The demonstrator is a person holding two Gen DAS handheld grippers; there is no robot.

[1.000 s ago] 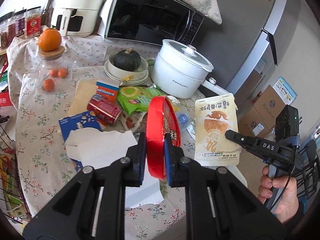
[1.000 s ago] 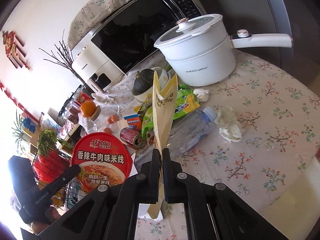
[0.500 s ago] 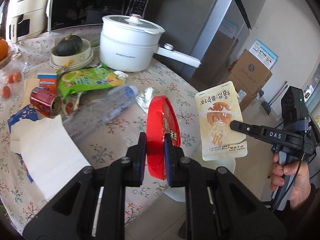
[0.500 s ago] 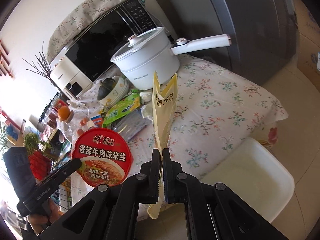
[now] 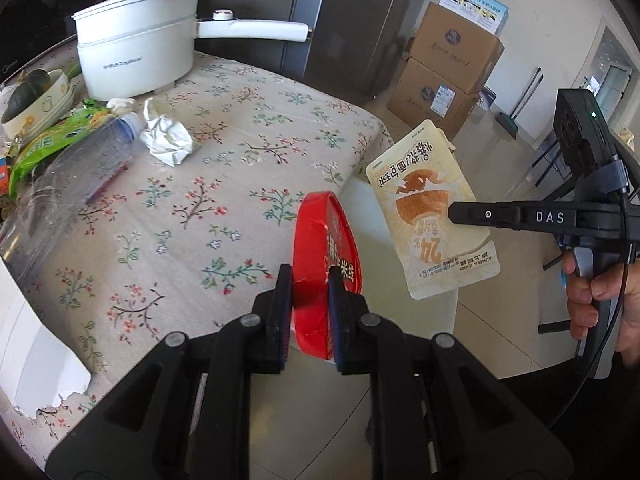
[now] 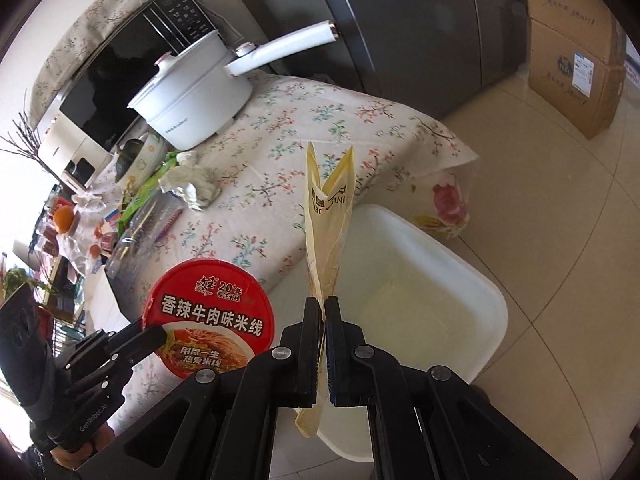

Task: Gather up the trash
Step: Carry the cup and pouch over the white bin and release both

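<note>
- Left gripper (image 5: 308, 280) clamps round red noodle-cup lid (image 5: 326, 248) edge-on, past the floral tablecloth (image 5: 224, 184) edge.
- Right gripper (image 6: 323, 312) pinches cream snack pouch (image 6: 326, 232) upright above white plastic bin (image 6: 472, 280).

Two hand-held grippers: the left hand-held gripper (image 5: 308, 308) and the right hand-held gripper (image 6: 324, 344). One red noodle lid (image 6: 210, 324), one snack pouch (image 5: 430, 208), one white bin (image 6: 424, 292). One pot (image 5: 136, 56), one plastic bottle (image 5: 72, 172), one crumpled tissue (image 5: 166, 138), two stacked cardboard boxes (image 5: 448, 68).
</note>
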